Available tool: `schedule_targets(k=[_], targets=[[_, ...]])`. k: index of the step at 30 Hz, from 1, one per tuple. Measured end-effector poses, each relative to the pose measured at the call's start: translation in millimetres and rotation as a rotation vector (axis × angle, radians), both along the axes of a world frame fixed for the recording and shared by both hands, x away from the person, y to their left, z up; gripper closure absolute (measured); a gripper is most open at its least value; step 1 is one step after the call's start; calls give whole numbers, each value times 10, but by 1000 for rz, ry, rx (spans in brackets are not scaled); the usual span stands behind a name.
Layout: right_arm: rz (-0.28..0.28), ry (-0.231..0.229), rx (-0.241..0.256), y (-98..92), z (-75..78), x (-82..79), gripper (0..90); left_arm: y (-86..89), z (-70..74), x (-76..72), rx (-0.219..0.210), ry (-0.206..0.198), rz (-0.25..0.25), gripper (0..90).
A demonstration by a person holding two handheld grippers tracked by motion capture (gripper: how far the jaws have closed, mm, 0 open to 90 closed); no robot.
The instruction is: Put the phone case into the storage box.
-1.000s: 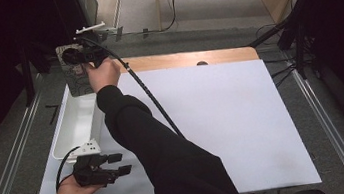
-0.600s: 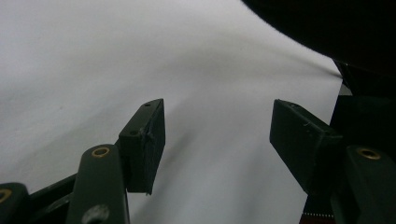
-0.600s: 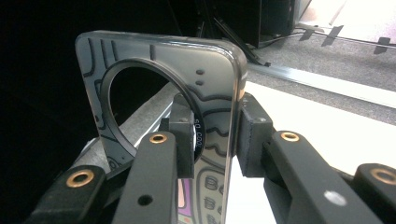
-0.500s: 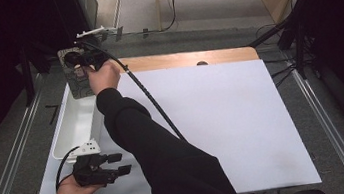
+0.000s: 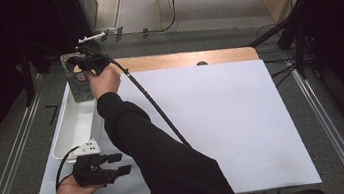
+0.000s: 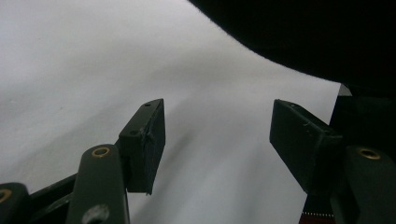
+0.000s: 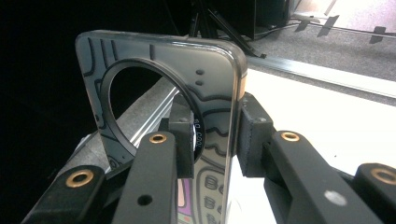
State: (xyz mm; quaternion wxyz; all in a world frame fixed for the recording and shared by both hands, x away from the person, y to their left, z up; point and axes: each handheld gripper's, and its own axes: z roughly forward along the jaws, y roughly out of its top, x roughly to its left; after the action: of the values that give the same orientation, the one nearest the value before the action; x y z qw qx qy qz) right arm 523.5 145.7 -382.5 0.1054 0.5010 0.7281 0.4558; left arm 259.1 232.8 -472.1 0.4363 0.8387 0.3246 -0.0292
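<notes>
right gripper [image 7: 215,140]: jaws pinching phone case [image 7: 187,84] over white tray [image 5: 71,133] | left gripper [image 6: 217,140]: jaws spread

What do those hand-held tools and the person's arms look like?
Each gripper, left gripper and right gripper, is black with two blocky jaws, brass-coloured rivets at the joints and a trailing black cable. A small white block sits beside the left one. The person wears black long sleeves.

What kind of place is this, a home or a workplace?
Probably a lab or recording studio: a table covered in white sheet, metal rails along its sides, cables and black stands on the grey floor.
</notes>
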Motion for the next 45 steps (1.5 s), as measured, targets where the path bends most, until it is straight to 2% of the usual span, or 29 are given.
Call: schedule_targets(k=[5,28,33,45], targets=[[-1,8,11,-21,-16,10,699,-1,-6,5,7,0,-2,357],[0,29,-24,39,-205,-22,699,9,-6,6,1,3,0,356],[-7,43,-17,34,-250,-23,699,12,-6,6,1,2,0,357],[1,44,-19,19,-282,-41,698,8,-6,7,1,3,-1,357]])
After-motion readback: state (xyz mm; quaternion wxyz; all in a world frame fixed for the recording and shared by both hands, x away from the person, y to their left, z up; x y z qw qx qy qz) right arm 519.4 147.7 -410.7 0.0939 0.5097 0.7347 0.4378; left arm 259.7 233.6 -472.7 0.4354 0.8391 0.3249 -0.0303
